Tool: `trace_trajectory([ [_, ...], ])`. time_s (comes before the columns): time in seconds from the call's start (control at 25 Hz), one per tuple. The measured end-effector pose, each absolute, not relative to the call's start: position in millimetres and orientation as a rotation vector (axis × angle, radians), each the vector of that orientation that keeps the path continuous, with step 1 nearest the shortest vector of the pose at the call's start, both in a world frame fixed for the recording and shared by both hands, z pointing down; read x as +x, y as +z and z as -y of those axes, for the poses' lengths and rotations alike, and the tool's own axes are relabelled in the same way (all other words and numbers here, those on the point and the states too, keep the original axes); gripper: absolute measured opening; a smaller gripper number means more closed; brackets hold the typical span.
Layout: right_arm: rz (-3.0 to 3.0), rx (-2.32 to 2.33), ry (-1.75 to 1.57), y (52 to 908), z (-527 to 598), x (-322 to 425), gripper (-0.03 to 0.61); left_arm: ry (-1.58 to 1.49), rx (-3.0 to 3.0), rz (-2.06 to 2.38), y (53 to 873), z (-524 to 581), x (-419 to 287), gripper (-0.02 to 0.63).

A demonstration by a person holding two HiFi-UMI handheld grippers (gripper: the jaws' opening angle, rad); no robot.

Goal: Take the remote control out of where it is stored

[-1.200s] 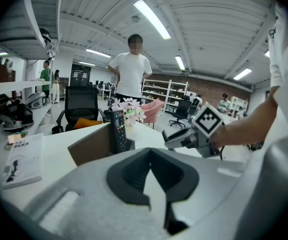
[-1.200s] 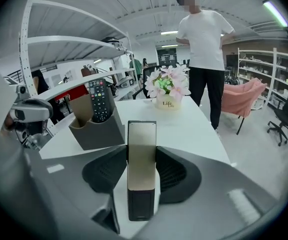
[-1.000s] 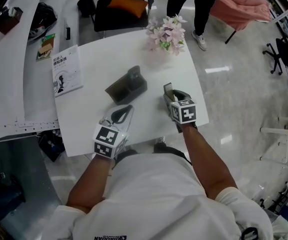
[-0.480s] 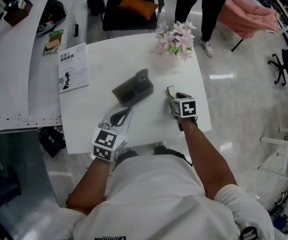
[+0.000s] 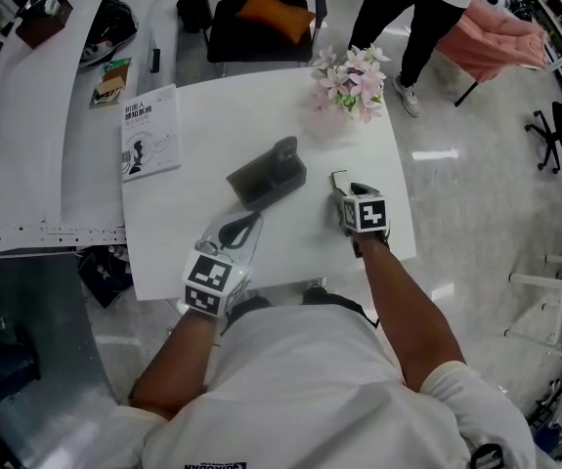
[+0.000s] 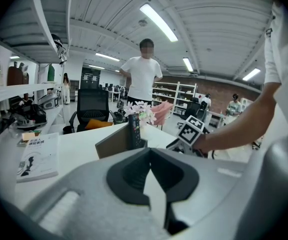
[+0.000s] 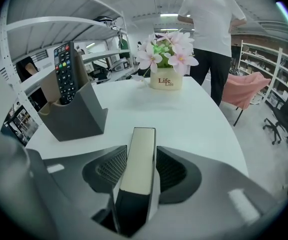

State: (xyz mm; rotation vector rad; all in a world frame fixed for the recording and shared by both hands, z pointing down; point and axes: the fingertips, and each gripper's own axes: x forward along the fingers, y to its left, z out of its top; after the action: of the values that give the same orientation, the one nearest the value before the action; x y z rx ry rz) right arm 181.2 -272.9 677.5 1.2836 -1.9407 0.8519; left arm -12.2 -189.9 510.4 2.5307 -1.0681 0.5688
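Note:
A black remote control [image 5: 285, 149] [image 7: 65, 74] [image 6: 133, 130] stands upright in a grey holder [image 5: 259, 178] [image 7: 76, 116] at the middle of the white table [image 5: 202, 115]. My right gripper [image 5: 343, 190] [image 7: 139, 168] is to the right of the holder, apart from it. It is shut on a slim flat bar [image 5: 339, 180] [image 7: 139, 154], pale on top and black on its side, that looks like a second remote. My left gripper [image 5: 240, 226] [image 6: 151, 186] rests near the table's front edge, shut with nothing in it.
A pot of pink flowers [image 5: 351, 78] [image 7: 166, 54] stands at the table's far right corner. A booklet [image 5: 151, 145] [image 6: 36, 156] lies at the far left edge. Behind the table are a black chair [image 5: 261, 18] and a standing person [image 5: 422, 8]. A white shelf [image 5: 26, 115] runs along the left.
My right gripper has sunk a little toward the table with the bar still in it. The left gripper has stayed put. The head view has shifted slightly.

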Motion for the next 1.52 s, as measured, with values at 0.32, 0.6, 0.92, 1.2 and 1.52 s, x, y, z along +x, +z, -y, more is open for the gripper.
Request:
trace_trajectory([
  [0.32,1.980,1.353,0.838,652.5,269.7,185.4,0.175,0.564,2.549,1.085,501.7,192.3,-21.7,0.002],
  [0.6,2.120,1.365,0.871,618.7,257.4,167.6,0.090,0.487,2.521,1.073,491.4,189.3,-25.5,0.002],
  [0.92,2.419,1.312,0.933,538.1,236.0,131.5,0.006,0.407,2.535,1.062,472.0,186.2,-26.9,0.002],
  [1.2,2.609,1.197,0.790,473.5,212.7,96.0,0.006,0.359,2.582,1.078,449.0,183.9,-27.8,0.002],
  [1.52,2.675,1.094,0.572,449.4,192.9,64.8,0.006,0.329,2.584,1.078,439.1,179.1,-34.1,0.002],
])
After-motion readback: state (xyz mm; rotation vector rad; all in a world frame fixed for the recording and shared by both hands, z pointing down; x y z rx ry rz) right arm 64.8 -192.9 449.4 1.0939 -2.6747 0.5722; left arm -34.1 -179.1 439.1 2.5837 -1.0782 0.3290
